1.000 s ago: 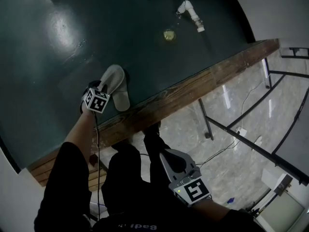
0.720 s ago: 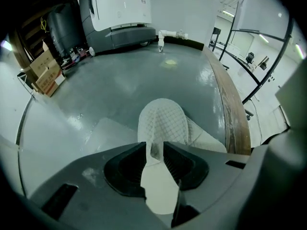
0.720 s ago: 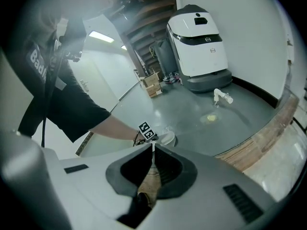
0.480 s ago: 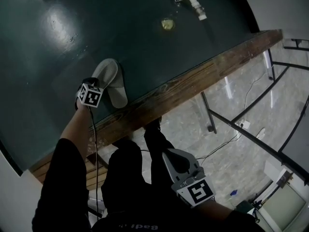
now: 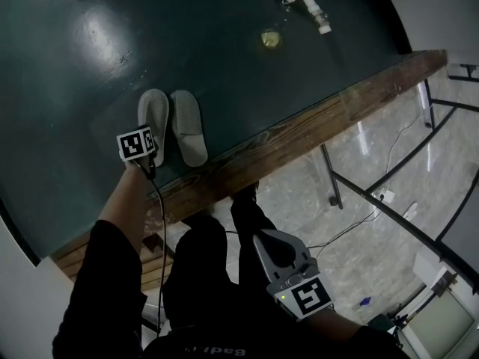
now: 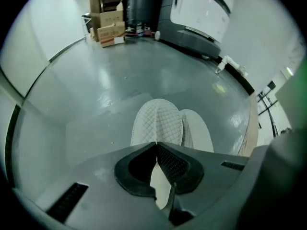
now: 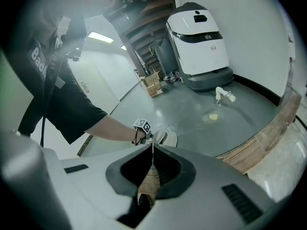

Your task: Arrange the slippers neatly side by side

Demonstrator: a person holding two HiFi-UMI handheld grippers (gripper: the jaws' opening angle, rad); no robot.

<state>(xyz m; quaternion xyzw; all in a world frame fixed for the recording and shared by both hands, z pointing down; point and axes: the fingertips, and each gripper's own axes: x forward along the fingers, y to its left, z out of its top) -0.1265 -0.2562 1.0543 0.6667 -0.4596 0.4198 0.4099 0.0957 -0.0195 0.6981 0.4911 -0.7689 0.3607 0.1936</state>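
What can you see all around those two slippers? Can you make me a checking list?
Surface: dark green glossy floor with a brown wooden plank edge.
Job's things: pale quilted fabric slipper and plain pale slipper, close side by side, toes pointing the same way.
Clutter: white plastic pipe elbow; small yellowish round thing.
Grippers: left hand-held gripper shut on the quilted slipper's heel; right hand-held gripper shut, empty, beyond the wooden edge.
Cables: black cable along the left arm; thin cables on the pale tiles.
Surroundings: white wheeled machine, cardboard boxes, black metal frame.
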